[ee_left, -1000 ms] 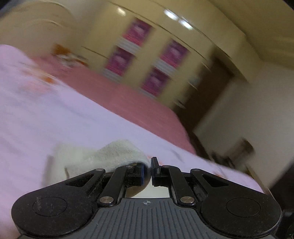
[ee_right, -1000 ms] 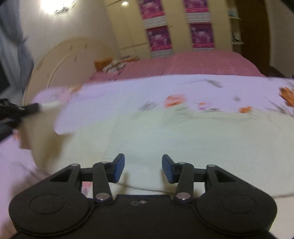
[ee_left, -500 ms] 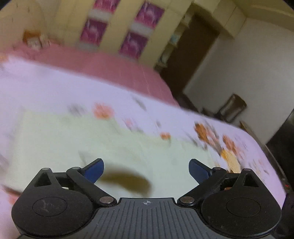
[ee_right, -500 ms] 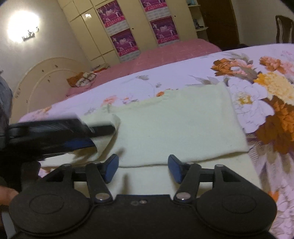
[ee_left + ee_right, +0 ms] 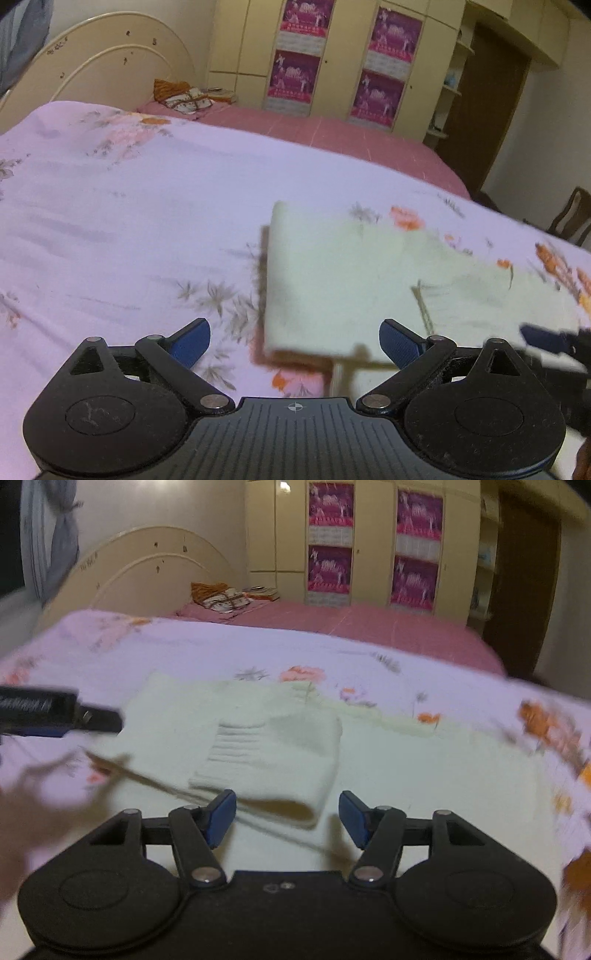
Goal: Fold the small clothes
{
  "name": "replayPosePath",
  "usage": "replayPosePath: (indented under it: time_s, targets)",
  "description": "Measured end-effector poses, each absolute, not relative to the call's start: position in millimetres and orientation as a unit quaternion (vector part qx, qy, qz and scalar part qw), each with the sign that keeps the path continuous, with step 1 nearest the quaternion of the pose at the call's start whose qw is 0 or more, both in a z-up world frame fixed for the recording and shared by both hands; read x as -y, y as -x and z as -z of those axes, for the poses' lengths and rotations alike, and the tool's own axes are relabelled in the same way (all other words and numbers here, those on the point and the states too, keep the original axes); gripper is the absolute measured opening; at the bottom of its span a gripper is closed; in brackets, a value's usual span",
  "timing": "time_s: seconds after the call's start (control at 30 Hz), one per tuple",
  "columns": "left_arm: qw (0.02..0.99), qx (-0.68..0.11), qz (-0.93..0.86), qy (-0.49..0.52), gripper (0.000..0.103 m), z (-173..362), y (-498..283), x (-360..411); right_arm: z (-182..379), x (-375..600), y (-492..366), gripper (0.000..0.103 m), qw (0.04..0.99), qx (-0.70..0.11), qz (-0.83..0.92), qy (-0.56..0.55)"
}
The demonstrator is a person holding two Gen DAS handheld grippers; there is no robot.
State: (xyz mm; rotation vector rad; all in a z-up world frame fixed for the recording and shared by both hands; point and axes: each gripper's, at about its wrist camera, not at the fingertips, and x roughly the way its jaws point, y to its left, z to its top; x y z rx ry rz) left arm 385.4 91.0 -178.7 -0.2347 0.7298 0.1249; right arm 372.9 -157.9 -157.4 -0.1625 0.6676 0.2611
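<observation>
A cream knitted sweater (image 5: 424,775) lies flat on the floral lilac bedspread (image 5: 110,221). One sleeve with a ribbed cuff (image 5: 273,753) is folded across its body. My left gripper (image 5: 293,341) hovers wide open over the sweater's left edge (image 5: 332,280), with nothing between its pads. My right gripper (image 5: 288,816) is open and its jaws are closing. The folded sleeve's near edge lies between its pads, untouched. A dark finger of the left gripper (image 5: 99,720) shows at the left of the right wrist view. Part of the right gripper (image 5: 546,339) shows at the right of the left wrist view.
Behind the lilac spread is a pink cover (image 5: 369,627) with a bundle of cloth (image 5: 221,596) by the cream headboard (image 5: 147,572). A wardrobe with magenta posters (image 5: 295,74) and a dark door (image 5: 487,110) stand behind. A chair (image 5: 572,221) is at right. A blurred hand (image 5: 33,812) is low left.
The left gripper was shut on a cream fold a second ago, then opened wide, let it go and swung left. The sleeve now lies across the sweater. The right gripper's view swung round.
</observation>
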Motion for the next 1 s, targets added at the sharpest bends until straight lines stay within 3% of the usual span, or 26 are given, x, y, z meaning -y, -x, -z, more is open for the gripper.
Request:
replayPosePath:
  time_s: [0.13, 0.2, 0.43, 0.5, 0.57, 0.6, 0.8, 1.0]
  targets:
    - [0.925, -0.361, -0.053, 0.104, 0.097, 184.5, -395.3, -73.2, 154.9, 164.2, -391.4, 0.01, 0.929, -0.34, -0.14, 0.048]
    - [0.925, -0.365, -0.048, 0.094, 0.097, 186.3, -398.6, -66.5, 148.9, 182.2, -393.5, 0.009, 0.931, -0.34, -0.131, -0.001]
    - [0.922, -0.374, -0.042, 0.09, 0.097, 197.1, -398.2, -58.9, 148.4, 237.2, -383.9, 0.009, 0.932, -0.359, -0.029, -0.03]
    - [0.923, -0.372, -0.04, 0.089, 0.097, 196.9, -397.8, -58.3, 155.7, 256.1, -384.6, 0.019, 0.921, -0.382, -0.005, -0.07]
    - [0.924, -0.371, -0.04, 0.086, 0.097, 197.5, -397.1, -57.4, 154.0, 264.1, -379.2, 0.038, 0.924, -0.374, 0.0, -0.084]
    - [0.924, -0.371, -0.04, 0.084, 0.097, 198.2, -396.7, -56.8, 149.5, 261.1, -375.6, 0.039, 0.929, -0.361, -0.007, -0.078]
    - [0.924, -0.371, -0.042, 0.08, 0.097, 199.0, -395.1, -53.9, 144.1, 190.1, -362.5, 0.037, 0.938, -0.319, -0.112, 0.077]
    - [0.924, -0.369, -0.044, 0.088, 0.097, 199.1, -393.7, -56.4, 143.5, 162.5, -354.1, 0.046, 0.945, -0.262, -0.098, 0.17]
